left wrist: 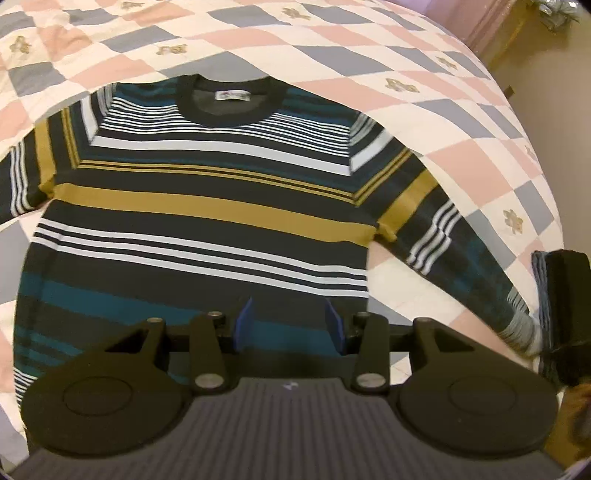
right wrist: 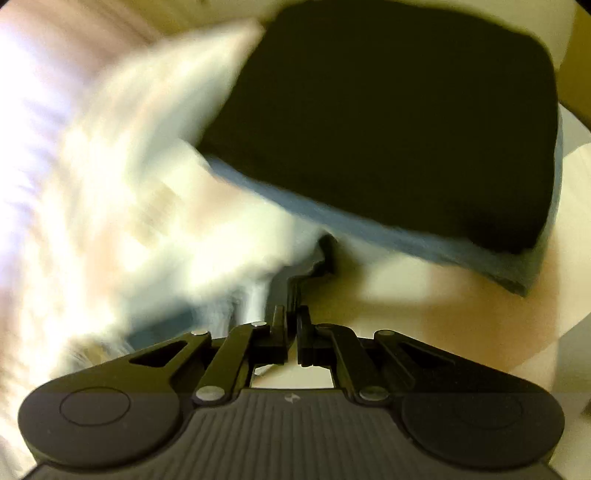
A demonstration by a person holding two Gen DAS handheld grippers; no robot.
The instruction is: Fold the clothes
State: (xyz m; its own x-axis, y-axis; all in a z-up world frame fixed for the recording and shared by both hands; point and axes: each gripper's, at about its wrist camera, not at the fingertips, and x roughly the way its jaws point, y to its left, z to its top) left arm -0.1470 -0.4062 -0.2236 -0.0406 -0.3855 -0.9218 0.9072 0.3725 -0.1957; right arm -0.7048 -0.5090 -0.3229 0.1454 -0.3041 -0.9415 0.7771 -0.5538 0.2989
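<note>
A sweater point(left wrist: 207, 206) striped in navy, white, mustard and teal lies flat, front up, on a checked quilt, its collar at the far side. My left gripper point(left wrist: 290, 325) hovers over the sweater's lower body, open, with nothing between its blue pads point(left wrist: 243, 325). The sweater's right sleeve point(left wrist: 443, 236) runs out towards the lower right, and its pale cuff point(left wrist: 524, 330) reaches the frame's edge. In the blurred right wrist view my right gripper point(right wrist: 293, 295) has its jaws almost together, pinching a thin dark edge of cloth point(right wrist: 321, 258) that appears to be that cuff.
The pink, grey and white checked quilt point(left wrist: 424, 110) covers the bed. A folded stack of dark and blue clothes point(right wrist: 388, 129) lies just beyond the right gripper, at the bed's right side point(left wrist: 565, 295). A wooden bed frame point(left wrist: 517, 26) shows at the far right.
</note>
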